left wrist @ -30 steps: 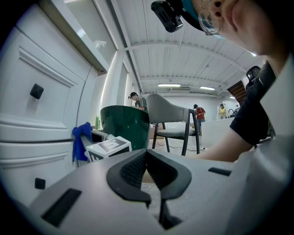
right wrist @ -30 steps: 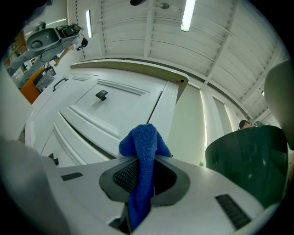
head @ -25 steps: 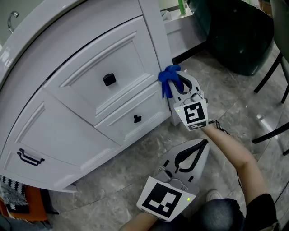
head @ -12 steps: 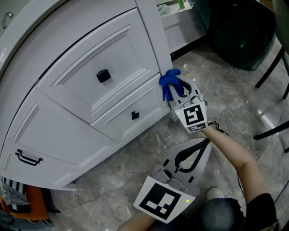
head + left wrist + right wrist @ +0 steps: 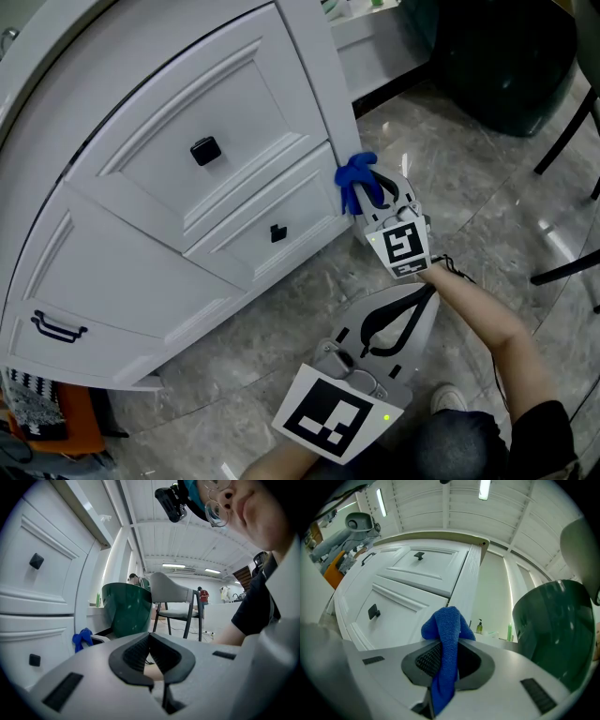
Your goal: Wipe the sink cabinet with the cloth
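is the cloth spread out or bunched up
Bunched: the cloth is a narrow wad pinched in the right gripper.

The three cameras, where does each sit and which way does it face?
Head view: on the person's head, looking steeply down at the sink cabinet; shows left gripper, right gripper, a forearm.
Left gripper view: on the left gripper, looking past its shut jaws at a green bin; arm and torso at right.
Right gripper view: on the right gripper, facing the cabinet drawers, jaws shut on the cloth.
All three show cloth and cabinet.
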Motion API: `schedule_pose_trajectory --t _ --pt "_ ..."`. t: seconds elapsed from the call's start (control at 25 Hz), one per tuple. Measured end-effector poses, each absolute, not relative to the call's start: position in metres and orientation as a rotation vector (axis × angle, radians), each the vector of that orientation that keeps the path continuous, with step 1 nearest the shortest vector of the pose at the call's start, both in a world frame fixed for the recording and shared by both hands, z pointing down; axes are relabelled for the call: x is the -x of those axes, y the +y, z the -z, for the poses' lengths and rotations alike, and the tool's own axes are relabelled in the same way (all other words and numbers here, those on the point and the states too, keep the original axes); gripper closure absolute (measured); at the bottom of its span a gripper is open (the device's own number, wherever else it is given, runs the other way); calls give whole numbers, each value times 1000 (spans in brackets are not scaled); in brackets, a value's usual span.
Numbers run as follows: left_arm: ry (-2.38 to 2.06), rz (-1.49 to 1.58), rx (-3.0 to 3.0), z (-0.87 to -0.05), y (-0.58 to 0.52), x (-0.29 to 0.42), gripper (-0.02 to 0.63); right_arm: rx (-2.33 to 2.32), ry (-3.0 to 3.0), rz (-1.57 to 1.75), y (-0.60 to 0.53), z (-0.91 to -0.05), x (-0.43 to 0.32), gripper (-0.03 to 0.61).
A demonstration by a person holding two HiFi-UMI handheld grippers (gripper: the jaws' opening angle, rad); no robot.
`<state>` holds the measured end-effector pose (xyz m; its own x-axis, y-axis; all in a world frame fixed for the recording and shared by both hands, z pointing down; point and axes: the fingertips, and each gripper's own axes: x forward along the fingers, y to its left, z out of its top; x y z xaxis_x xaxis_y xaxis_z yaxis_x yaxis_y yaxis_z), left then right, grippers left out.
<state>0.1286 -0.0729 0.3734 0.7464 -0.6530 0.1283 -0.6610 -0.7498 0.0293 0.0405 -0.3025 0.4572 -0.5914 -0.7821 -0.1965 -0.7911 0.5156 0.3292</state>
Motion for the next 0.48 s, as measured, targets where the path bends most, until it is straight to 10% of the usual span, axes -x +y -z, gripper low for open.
schedule_pose_trajectory --t 0.48 --pt "-1054 -185 -2855 -377 -73 -130 610 1402 2821 -580 -304 -511 -39 518"
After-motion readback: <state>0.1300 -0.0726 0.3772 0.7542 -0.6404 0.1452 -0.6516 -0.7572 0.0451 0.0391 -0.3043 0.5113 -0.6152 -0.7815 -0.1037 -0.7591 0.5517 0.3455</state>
